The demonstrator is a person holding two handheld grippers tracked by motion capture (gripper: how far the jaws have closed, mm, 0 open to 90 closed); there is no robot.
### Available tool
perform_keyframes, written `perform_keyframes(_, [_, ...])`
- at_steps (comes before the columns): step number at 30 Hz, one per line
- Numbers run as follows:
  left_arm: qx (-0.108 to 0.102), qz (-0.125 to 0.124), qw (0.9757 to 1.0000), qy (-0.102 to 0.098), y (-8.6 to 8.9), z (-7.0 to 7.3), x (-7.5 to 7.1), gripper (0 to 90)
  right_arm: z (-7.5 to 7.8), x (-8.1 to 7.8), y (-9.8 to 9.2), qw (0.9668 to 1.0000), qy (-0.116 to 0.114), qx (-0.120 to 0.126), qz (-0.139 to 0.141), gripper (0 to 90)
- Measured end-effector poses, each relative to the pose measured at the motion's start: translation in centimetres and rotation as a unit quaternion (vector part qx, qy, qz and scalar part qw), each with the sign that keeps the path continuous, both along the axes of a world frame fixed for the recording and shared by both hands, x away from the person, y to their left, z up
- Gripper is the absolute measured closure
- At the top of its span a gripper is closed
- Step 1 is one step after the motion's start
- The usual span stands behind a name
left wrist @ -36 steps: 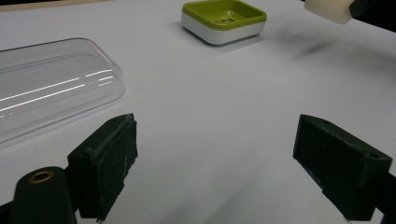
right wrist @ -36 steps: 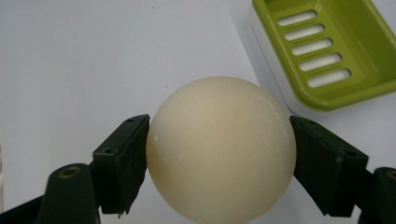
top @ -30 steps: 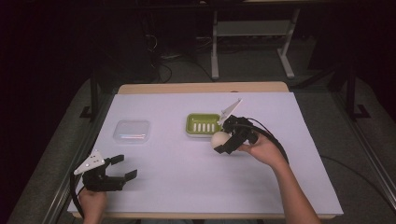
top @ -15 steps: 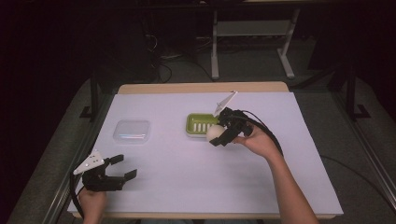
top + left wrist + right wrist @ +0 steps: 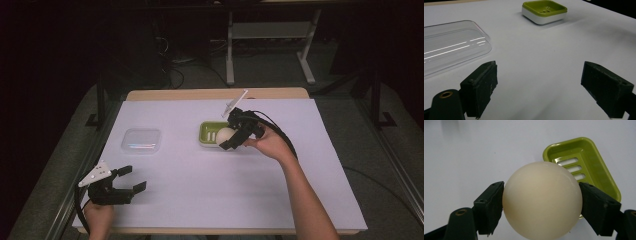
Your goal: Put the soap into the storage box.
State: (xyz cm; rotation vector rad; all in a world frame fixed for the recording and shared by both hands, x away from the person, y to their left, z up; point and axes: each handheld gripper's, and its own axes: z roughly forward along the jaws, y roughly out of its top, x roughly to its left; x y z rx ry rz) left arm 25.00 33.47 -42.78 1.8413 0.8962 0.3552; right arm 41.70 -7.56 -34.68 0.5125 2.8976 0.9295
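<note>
Now the right gripper (image 5: 229, 139) is carrying the cream ball (image 5: 542, 200) farther over the green soap dish (image 5: 210, 134) than a second ago, jaws clamping its sides. Meanwhile the left gripper (image 5: 131, 179) is resting near the table's (image 5: 200, 200) front-left corner, jaws spread, holding nothing.

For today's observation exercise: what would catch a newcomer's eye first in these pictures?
First, the cream-coloured ball clamped between the right gripper's black fingers, held just above the green soap dish at mid-table. Next, the clear plastic lid lying flat to the dish's left, and the left gripper open at the near left corner.
</note>
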Motion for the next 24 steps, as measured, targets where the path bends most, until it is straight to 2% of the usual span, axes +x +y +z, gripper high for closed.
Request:
perform_keyframes(12, [0.0,0.0,1.0,-0.001,0.1,0.0,0.0,13.1,0.8,1.8,1.3,1.0,-0.002,-0.002,-0.004,22.6])
perform_keyframes(14, [-0.001,0.0,1.0,-0.001,0.1,0.0,0.0,13.1,0.8,2.2,1.4,1.0,0.001,0.002,-0.004,22.6])
perform_keyframes(24, [0.001,-0.002,1.0,-0.002,0.2,0.0,0.1,13.1,-0.3,3.8,2.4,0.9996,0.014,-0.014,-0.021,22.6])
